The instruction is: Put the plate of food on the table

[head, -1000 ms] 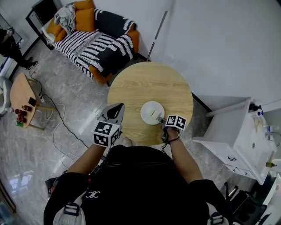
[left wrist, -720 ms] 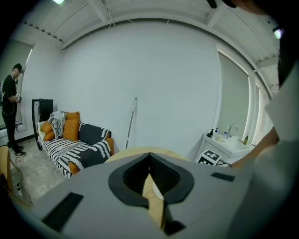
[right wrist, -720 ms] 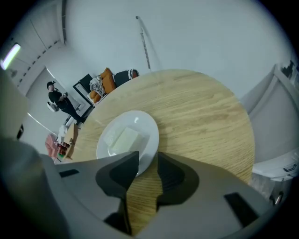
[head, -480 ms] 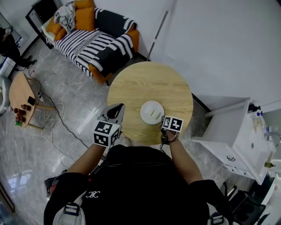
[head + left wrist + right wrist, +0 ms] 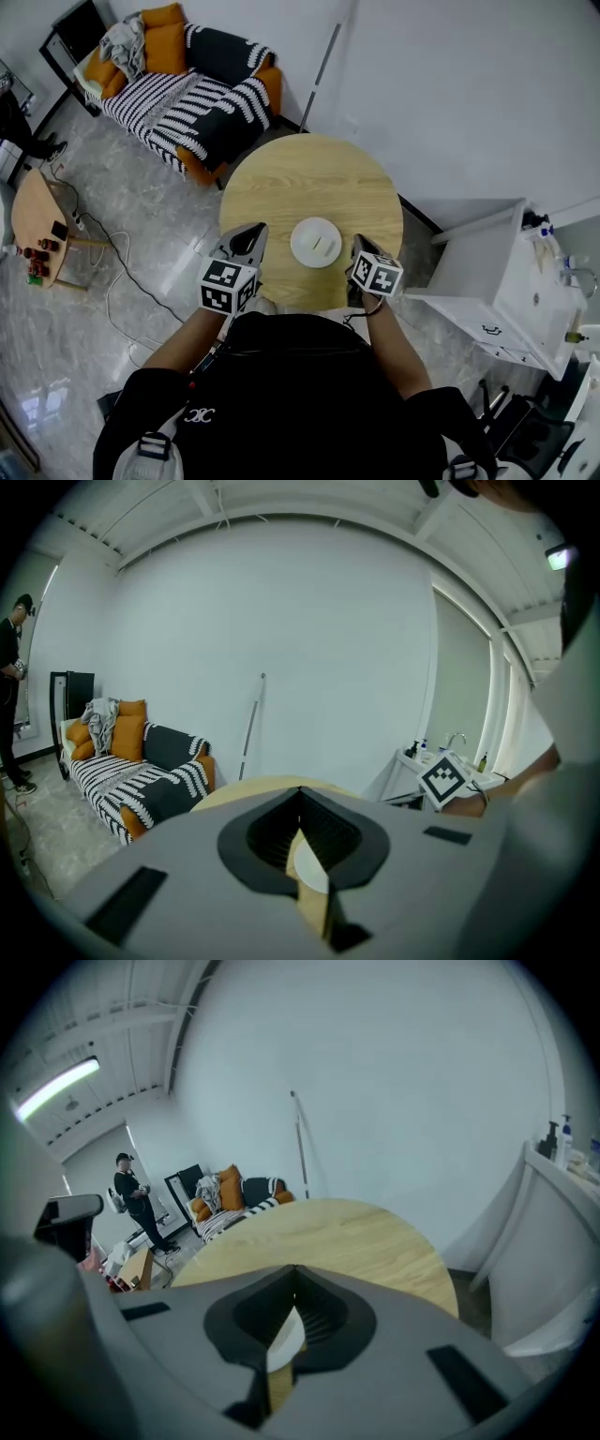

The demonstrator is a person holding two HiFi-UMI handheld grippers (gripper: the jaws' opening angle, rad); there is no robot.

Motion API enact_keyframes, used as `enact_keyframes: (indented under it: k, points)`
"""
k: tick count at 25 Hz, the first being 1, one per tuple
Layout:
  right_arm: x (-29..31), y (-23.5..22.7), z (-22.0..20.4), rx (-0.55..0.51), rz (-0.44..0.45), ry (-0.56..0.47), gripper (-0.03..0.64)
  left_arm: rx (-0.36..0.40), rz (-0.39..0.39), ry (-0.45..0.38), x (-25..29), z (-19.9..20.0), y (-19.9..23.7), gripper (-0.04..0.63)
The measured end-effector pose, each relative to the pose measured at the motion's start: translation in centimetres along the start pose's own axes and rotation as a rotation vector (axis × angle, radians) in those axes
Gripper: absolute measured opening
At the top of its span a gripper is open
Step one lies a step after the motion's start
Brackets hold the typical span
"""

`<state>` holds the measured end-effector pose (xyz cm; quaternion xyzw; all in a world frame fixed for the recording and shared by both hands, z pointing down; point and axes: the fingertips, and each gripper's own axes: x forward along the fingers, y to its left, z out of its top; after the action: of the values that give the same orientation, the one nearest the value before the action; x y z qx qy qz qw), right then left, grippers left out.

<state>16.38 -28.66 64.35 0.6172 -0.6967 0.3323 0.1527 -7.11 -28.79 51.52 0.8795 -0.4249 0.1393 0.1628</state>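
Note:
A white plate [image 5: 315, 242] with pale food on it rests on the round wooden table [image 5: 309, 178], near the edge closest to me. My right gripper [image 5: 359, 243] hangs just right of the plate, lifted clear of it. Its jaws have just closed, with nothing between them. My left gripper [image 5: 252, 229] stays at the table's left rim, jaws together and empty. A sliver of the plate [image 5: 309, 869] shows under the left gripper's jaws in the left gripper view. In the right gripper view the plate [image 5: 284, 1344] shows below the right gripper [image 5: 294, 1270].
A striped sofa [image 5: 187, 94] with orange cushions stands beyond the table. A white cabinet with bottles [image 5: 506, 272] is at the right. A small wooden side table [image 5: 37, 225] and floor cables lie at the left. A person [image 5: 131, 1199] stands far left.
The right gripper left the plate's rim, rose and drew back to the right. The plate stayed on the table. The left gripper kept its place.

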Motion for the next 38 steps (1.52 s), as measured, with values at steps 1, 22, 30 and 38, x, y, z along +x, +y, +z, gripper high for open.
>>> enact_keyframes:
  k: [1, 22, 30, 38]
  points:
    - [-0.5, 0.4, 1.0, -0.028, 0.008, -0.036, 0.009, 0.004, -0.007, 0.0, 0.2, 0.1, -0.2, 0.006]
    - [-9.6, 3.7, 10.0, -0.251, 0.006, -0.457, 0.006, 0.046, -0.089, -0.013, 3.0, 2.0, -2.6, 0.006]
    - [-9.3, 3.3, 9.6, -0.241, 0.004, -0.446, 0.006, 0.054, -0.098, -0.047, 2.7, 2.6, -3.1, 0.006]
    - [-9.2, 3.8, 9.3, -0.242, 0.016, -0.437, 0.006, 0.053, -0.089, -0.041, 2.5, 2.5, -2.7, 0.006]
